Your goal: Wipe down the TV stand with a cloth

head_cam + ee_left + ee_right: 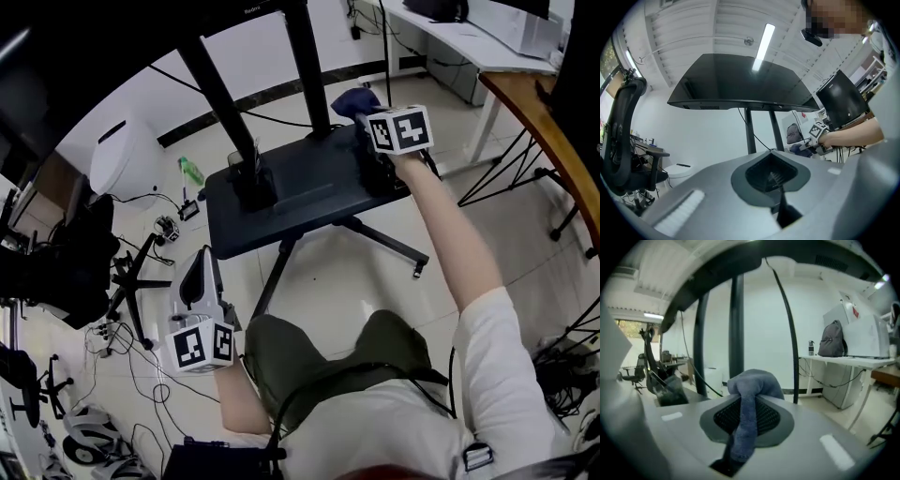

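Cloth (752,394) sits clamped in my right gripper (364,112) at the TV stand's (309,192) far right corner for wiping, while my left gripper (199,272), jaws together and empty, hangs near left, clear.

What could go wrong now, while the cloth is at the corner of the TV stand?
1. The right gripper pinches the cloth by one fold only; hard rubbing may pull it out of the jaws.
2. A cable hangs close behind the cloth, so a wide stroke could snag it.
3. The TV stand stands on legs with a wheel, so a strong push might roll it away.
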A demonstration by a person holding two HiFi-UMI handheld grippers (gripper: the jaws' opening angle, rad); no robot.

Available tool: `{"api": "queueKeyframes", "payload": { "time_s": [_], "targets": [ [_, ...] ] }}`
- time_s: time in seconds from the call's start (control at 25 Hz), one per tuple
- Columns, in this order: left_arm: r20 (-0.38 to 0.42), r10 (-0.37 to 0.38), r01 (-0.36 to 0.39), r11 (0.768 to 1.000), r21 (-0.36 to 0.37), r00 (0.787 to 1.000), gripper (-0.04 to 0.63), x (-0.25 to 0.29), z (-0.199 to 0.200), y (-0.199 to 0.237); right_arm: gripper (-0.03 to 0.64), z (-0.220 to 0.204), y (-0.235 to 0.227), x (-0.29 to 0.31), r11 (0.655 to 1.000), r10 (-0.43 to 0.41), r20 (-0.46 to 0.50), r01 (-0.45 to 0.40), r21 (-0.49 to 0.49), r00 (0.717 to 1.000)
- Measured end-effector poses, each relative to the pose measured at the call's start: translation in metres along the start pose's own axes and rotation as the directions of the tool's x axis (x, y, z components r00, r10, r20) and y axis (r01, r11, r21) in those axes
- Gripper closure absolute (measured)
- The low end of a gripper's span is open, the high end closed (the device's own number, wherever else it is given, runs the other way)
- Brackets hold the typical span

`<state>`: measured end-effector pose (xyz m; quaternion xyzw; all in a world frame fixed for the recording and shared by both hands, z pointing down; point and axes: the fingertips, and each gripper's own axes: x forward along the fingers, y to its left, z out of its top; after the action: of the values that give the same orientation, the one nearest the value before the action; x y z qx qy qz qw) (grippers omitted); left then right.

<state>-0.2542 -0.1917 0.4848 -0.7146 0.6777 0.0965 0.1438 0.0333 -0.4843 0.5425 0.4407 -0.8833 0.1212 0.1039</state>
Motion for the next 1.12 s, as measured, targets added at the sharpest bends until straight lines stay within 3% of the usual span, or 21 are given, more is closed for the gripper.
{"api": "queueKeyframes", "payload": {
  "time_s": [0.12, 0.28, 0.44, 0.68, 0.76, 0.92, 1.04, 1.12],
  "targets": [
    [-0.010, 0.021, -0.021, 1.000, -0.001, 1.000, 0.586, -0.009, -0.004, 0.008, 0.555, -0.019, -0.024, 0.026, 0.998, -0.053, -0.098, 0.051, -0.025, 0.994],
    [-0.006, 0.034, -0.034, 0.999, 0.001, 0.999, 0.586, -0.012, -0.006, 0.013, 0.555, -0.046, -0.026, 0.015, 1.000, -0.014, -0.130, 0.015, 0.005, 0.991],
    [-0.001, 0.053, -0.053, 0.999, -0.001, 0.999, 0.586, -0.020, -0.005, 0.013, 0.555, -0.064, 0.003, -0.055, 0.999, 0.036, -0.009, -0.036, -0.022, 0.999],
    [0.007, 0.043, -0.043, 0.999, 0.001, 0.999, 0.586, -0.026, -0.006, 0.003, 0.555, -0.106, 0.056, -0.165, 1.000, 0.020, 0.166, -0.020, -0.003, 0.986],
    [0.007, 0.037, -0.037, 0.999, 0.002, 0.999, 0.586, -0.024, -0.010, -0.001, 0.555, -0.102, 0.064, -0.173, 1.000, 0.015, 0.191, -0.012, -0.018, 0.981],
    [-0.011, 0.046, -0.046, 0.999, 0.006, 0.999, 0.584, -0.014, -0.022, -0.006, 0.555, -0.084, 0.073, -0.173, 0.997, 0.024, 0.329, 0.002, -0.078, 0.944],
    [-0.035, 0.077, -0.076, 0.997, 0.029, 0.996, 0.584, -0.022, -0.034, 0.002, 0.555, -0.111, 0.115, -0.162, 0.989, 0.052, 0.392, 0.008, -0.149, 0.918],
    [-0.053, 0.105, -0.103, 0.994, 0.036, 0.993, 0.584, -0.032, -0.044, 0.014, 0.555, -0.137, 0.160, -0.134, 0.984, 0.091, 0.375, -0.025, -0.177, 0.923]
  ]
}}
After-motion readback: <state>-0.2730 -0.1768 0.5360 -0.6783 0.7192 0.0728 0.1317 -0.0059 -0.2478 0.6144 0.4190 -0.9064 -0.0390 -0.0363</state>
